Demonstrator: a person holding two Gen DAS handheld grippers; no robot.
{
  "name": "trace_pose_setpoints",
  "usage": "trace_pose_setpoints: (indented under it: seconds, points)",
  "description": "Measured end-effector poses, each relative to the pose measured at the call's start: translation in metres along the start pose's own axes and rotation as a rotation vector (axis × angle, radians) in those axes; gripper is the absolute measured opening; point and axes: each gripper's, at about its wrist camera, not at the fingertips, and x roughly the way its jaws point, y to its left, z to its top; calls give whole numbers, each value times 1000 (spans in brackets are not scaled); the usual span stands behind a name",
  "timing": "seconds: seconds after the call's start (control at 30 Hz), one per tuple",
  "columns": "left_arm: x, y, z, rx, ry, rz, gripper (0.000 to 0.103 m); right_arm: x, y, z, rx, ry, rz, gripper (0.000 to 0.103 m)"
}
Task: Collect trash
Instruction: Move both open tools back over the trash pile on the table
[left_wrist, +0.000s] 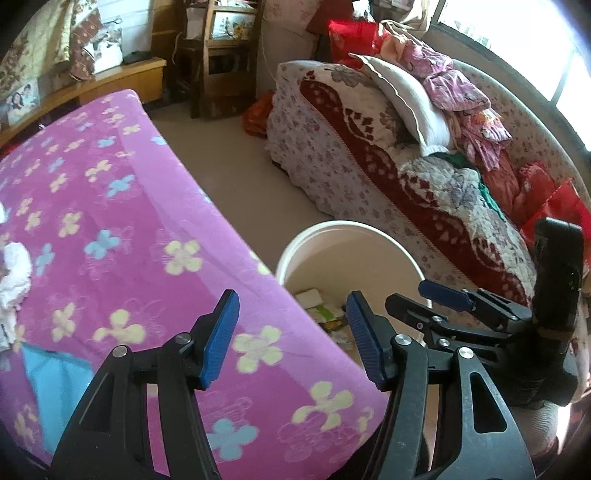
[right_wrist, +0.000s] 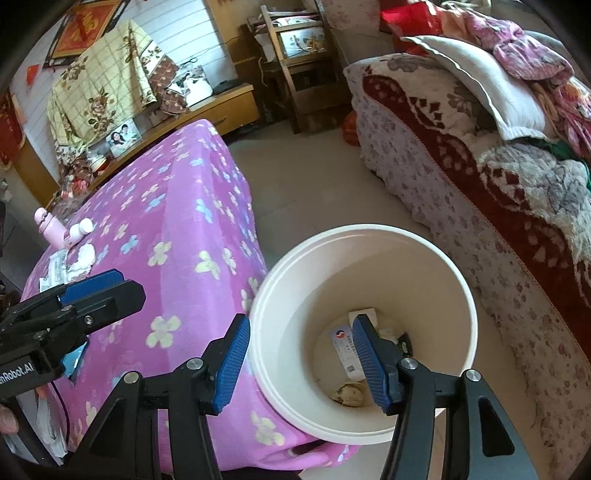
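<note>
A white round bin (right_wrist: 280, 295) stands on the floor beside the table; it also shows in the left wrist view (left_wrist: 332, 229). Inside lie paper packets (right_wrist: 343, 343) and a crumpled wad (right_wrist: 347, 393). My right gripper (right_wrist: 299, 362) is open and empty, held over the bin's near rim. My left gripper (left_wrist: 291, 336) is open and empty, above the table's corner beside the bin. Crumpled white tissue (left_wrist: 14, 273) lies on the table at far left, and also shows in the right wrist view (right_wrist: 83, 258).
The table wears a pink flowered cloth (left_wrist: 129, 221). A pink bottle (right_wrist: 51, 229) and a white bottle (right_wrist: 79, 230) lie near its far end. A blue sheet (left_wrist: 51, 387) lies by my left gripper. A quilt-covered sofa (left_wrist: 369, 155) stands to the right, across bare floor (left_wrist: 236, 177).
</note>
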Motion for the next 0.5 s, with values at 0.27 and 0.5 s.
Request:
trace_pose_setpoints:
  seconds: [0.27, 0.5]
  points:
    - [-28, 36, -10, -60, -41, 52, 59, -6, 39, 4, -58, -20, 30, 58]
    - [-50, 72, -22, -119, -63, 110, 59, -5, 79, 5, -118, -17, 63, 58]
